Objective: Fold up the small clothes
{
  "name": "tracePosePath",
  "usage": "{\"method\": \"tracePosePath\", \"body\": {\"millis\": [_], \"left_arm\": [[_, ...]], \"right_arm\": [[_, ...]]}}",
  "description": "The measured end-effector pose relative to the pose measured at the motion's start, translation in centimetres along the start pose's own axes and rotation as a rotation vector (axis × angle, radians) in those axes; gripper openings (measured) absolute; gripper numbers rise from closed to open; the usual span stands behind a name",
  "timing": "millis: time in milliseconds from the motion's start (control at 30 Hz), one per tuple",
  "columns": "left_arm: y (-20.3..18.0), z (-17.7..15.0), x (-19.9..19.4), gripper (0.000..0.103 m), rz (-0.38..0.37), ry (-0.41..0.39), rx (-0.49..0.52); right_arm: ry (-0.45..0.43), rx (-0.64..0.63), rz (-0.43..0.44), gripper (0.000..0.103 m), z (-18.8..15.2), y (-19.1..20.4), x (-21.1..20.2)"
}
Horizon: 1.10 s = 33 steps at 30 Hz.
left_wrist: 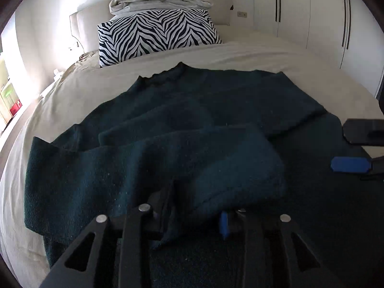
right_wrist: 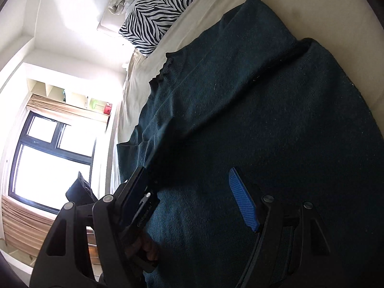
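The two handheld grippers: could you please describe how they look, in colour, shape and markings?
Both are matte black linkage frames with triangular cut-outs and round silver pivot pins. The right gripper has one ribbed blue finger pad, one black finger, and small, unreadable white lettering on its black block. The left gripper shows a blue pad edge. No cables or sleeves are visible.

A dark teal knit sweater [left_wrist: 216, 100] lies spread on a bed's cream sheet [left_wrist: 240, 52], neckline toward a zebra-print pillow [left_wrist: 156, 33] that has a rumpled pale duvet [left_wrist: 160, 0] stacked behind it against the headboard. The left gripper [left_wrist: 189, 216] is closed on a sleeve [left_wrist: 182, 158] folded across the body, the fabric bunched between its black finger and its blue-padded one. At the right edge the right gripper [left_wrist: 355, 148] hovers over the sweater, its black and blue fingers apart.
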State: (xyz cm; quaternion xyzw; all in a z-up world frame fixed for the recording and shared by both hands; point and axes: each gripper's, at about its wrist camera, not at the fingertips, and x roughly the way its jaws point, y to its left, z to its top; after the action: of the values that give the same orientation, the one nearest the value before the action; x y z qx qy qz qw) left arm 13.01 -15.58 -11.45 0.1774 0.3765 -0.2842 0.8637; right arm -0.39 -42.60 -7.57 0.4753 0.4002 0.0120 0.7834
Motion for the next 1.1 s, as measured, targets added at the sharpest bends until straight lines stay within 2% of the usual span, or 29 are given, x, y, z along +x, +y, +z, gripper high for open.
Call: {"method": "tracePosePath", "body": {"millis": [33, 100, 167, 200, 367, 467, 567, 633, 700, 900, 1100], "left_arm": [[0.2, -0.4, -0.4, 0.051, 0.007, -0.011, 0.000], [1.4, -1.2, -2.2, 0.068, -0.007, -0.047, -0.036], [3.1, -1.8, -3.9, 0.075, -0.018, -0.090, -0.096], [4.0, -2.2, -4.6, 0.075, -0.032, -0.102, -0.130], [7.8, -4.2, -7.3, 0.075, -0.094, -0.151, -0.285], [9.4, -5.2, -7.7, 0.075, -0.100, -0.154, -0.357], [10.9, -6.1, -8.3, 0.074, -0.118, -0.163, -0.420], [11.8, -6.4, -9.0, 0.069, -0.143, -0.188, -0.454], [12.9, -6.5, -9.6, 0.063, -0.150, -0.212, -0.480], [18.3, -7.4, -11.4, 0.054, -0.158, -0.282, -0.644], [22.2, -8.2, -12.0, 0.054, -0.145, -0.304, -0.739]], "right_arm": [[0.010, -0.003, 0.000, 0.070, 0.3, 0.0, 0.3], [0.033, -0.003, -0.004, 0.070, 0.8, 0.1, 1.7], [0.059, 0.001, -0.013, 0.070, 1.1, 0.3, 3.3], [0.068, 0.002, -0.025, 0.070, 1.3, 0.5, 4.0], [0.093, -0.026, -0.066, 0.070, 1.8, 2.6, 6.7], [0.128, -0.092, -0.110, 0.060, 1.4, 4.3, 8.3], [0.143, -0.186, -0.211, 0.037, 1.1, 5.8, 9.6], [0.141, -0.277, -0.287, 0.015, 1.0, 6.8, 9.9], [0.129, -0.328, -0.297, 0.007, 1.3, 7.6, 9.5], [-0.013, -0.427, -0.337, 0.006, 4.4, 10.6, 6.0], [-0.032, -0.436, -0.410, 0.006, 9.0, 10.8, 5.8]]}}
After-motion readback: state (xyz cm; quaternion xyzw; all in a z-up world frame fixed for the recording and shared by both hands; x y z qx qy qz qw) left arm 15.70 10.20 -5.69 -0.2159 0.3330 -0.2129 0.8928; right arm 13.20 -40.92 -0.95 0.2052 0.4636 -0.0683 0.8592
